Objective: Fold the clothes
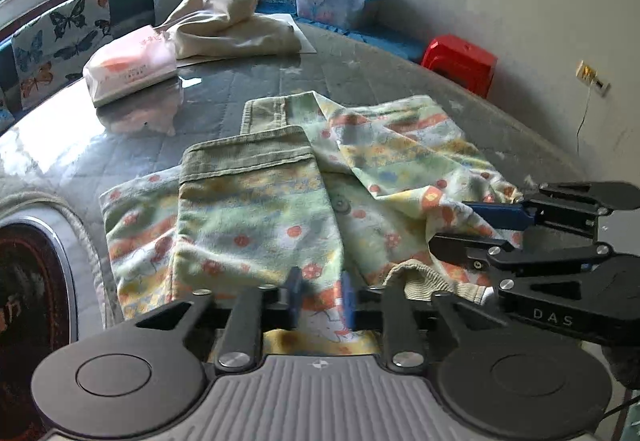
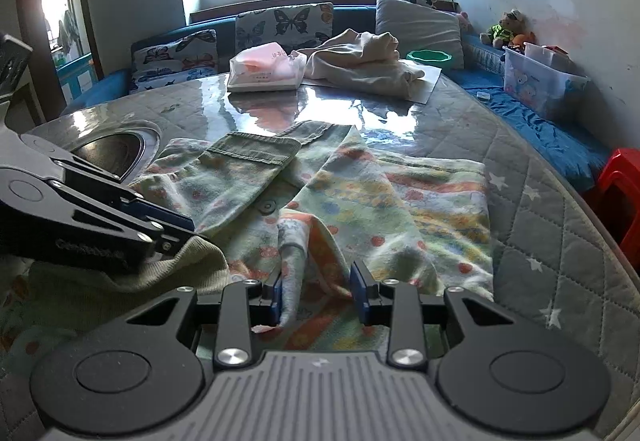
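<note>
A: Where's the garment rel. to us?

B: We find it spread on the table, at the near edge, sleeves folded in across the body. Long axis runs from us toward the far edge; cuffs point away, ribbed hem nearest.

A: Left gripper?

B: Pinched nearly closed at the near hem, cloth between the pads. View is blurred there, so we judge it a grip on the garment, prob. not a bare clench.

A: Right gripper?

B: Jaws part-closed on a raised fold of the garment; fabric stands up between them and we read it as held.

A: Which is nearer the hem?

B: Both at the near edge, side by side, left toward the ribbed hem. We judge the next fold goes away from us, along the long axis.
</note>
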{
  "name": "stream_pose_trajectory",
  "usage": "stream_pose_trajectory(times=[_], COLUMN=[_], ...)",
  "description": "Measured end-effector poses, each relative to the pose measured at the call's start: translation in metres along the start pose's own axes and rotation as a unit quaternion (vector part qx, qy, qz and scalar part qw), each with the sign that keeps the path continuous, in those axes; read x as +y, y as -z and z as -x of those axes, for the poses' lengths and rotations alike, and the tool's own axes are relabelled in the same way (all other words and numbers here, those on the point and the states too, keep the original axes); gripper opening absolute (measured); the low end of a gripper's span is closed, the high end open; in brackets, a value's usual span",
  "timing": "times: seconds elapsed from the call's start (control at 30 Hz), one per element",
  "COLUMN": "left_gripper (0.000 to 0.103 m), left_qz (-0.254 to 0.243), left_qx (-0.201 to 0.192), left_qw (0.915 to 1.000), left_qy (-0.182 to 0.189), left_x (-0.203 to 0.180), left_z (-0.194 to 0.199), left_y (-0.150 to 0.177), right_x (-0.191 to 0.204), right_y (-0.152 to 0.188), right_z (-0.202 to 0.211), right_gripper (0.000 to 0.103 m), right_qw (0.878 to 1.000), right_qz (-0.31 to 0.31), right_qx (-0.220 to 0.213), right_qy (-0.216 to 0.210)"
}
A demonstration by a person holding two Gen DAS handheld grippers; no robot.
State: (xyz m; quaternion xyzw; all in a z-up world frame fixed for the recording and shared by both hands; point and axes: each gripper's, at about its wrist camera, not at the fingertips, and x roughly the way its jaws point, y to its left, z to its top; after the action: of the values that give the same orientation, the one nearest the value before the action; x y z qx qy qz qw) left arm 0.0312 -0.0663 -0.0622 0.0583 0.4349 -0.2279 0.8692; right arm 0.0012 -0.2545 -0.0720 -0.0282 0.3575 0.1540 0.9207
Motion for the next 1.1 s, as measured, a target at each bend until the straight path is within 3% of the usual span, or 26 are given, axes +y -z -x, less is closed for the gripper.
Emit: stream_pose_trajectory(times=[0.03,0.1,0.4,0.63,0.7,0.8,0.9,0.97,1.1], left_gripper=[0.008,0.005,0.002,0.002,0.003,0.005,0.023,0.042,0.054], left_qz=[0.007,0.013,0.060,0.095,0.108,0.123,0.131,0.133,0.150], left_qx=[-0.004,-0.018,-0.058,-0.055,-0.053,-0.052,-0.060,-0.064,-0.053], left_qw=[1.0000,0.9997,0.9926,0.9885,0.9877,0.9872,0.9875,0.9876,0.9866], left_qy=[-0.001,-0.010,-0.089,-0.104,-0.100,-0.087,-0.063,-0.054,-0.036], left_x=[0.003,0.007,0.046,0.065,0.071,0.076,0.073,0.070,0.068], left_z=[0.004,0.013,0.060,0.078,0.082,0.087,0.088,0.086,0.070], left_y=[0.001,0.002,0.025,0.055,0.062,0.068,0.065,0.060,0.049], right_x=[0.000,0.000,0.002,0.006,0.007,0.006,0.001,-0.004,-0.017], right_y=[0.000,0.000,-0.003,-0.012,-0.012,-0.009,-0.005,-0.002,0.003], right_z=[0.000,0.001,0.010,0.009,0.008,0.008,0.010,0.014,0.016], right_gripper=[0.032,0.032,0.032,0.034,0.045,0.049,0.058,0.059,0.066], right_qw=[1.000,1.000,1.000,1.000,1.000,1.000,1.000,0.999,0.998], right_qz=[0.000,0.000,0.003,0.005,0.004,-0.002,-0.019,-0.028,-0.054], right_qx=[-0.001,-0.003,-0.011,-0.014,-0.012,-0.006,-0.005,-0.008,-0.008], right_qy=[0.000,0.000,0.007,0.008,0.008,0.012,0.018,0.023,0.024])
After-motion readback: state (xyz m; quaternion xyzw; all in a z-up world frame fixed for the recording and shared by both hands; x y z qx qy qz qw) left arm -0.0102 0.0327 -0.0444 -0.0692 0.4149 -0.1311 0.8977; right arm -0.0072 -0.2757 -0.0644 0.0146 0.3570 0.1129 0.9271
